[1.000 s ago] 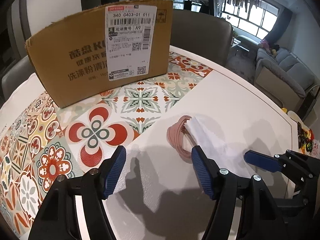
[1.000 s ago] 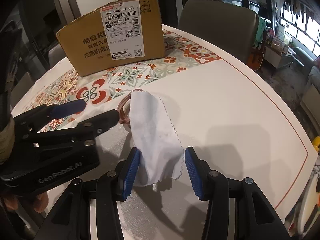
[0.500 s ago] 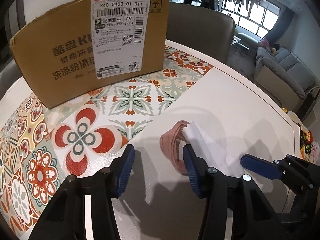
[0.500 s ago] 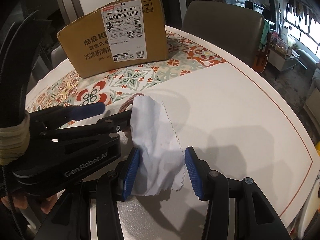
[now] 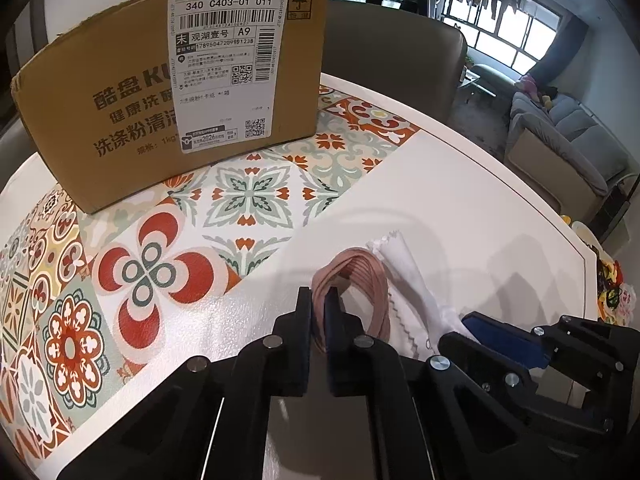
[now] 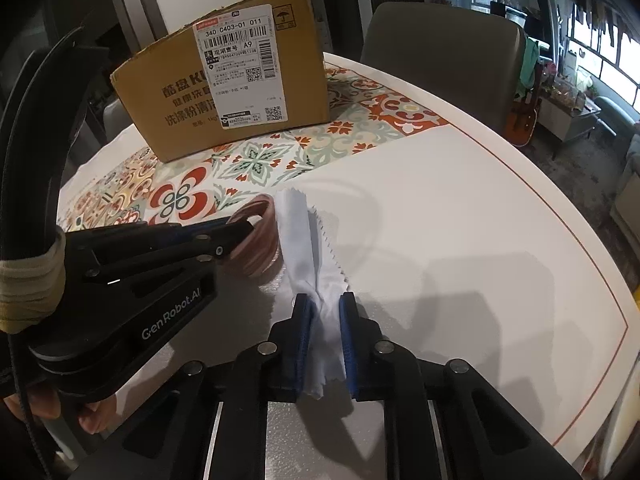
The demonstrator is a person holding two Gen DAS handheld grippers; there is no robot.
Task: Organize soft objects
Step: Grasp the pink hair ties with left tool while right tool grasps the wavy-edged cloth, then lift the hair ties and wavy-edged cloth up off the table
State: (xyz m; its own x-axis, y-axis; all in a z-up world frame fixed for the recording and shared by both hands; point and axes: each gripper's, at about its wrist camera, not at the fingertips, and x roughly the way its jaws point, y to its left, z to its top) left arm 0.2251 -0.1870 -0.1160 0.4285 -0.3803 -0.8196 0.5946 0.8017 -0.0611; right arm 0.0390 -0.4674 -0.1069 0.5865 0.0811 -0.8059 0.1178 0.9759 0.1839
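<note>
A pink ribbed band lies on the white table beside a white cloth with zigzag edges. My left gripper is shut on the band's near loop. The right wrist view shows it from the side, with the band at its tips. My right gripper is closing, its blue pads pinching the cloth's bunched near end. In the left wrist view it sits at the lower right over the cloth.
A cardboard box with a shipping label stands at the back on a patterned mat. A grey chair is behind the table and a sofa is off to the right. A hand holds the left gripper.
Both grippers were open and have closed: the left onto the pink band, the right onto the cloth, which is now bunched narrow. The left gripper shifted slightly right toward the band.
</note>
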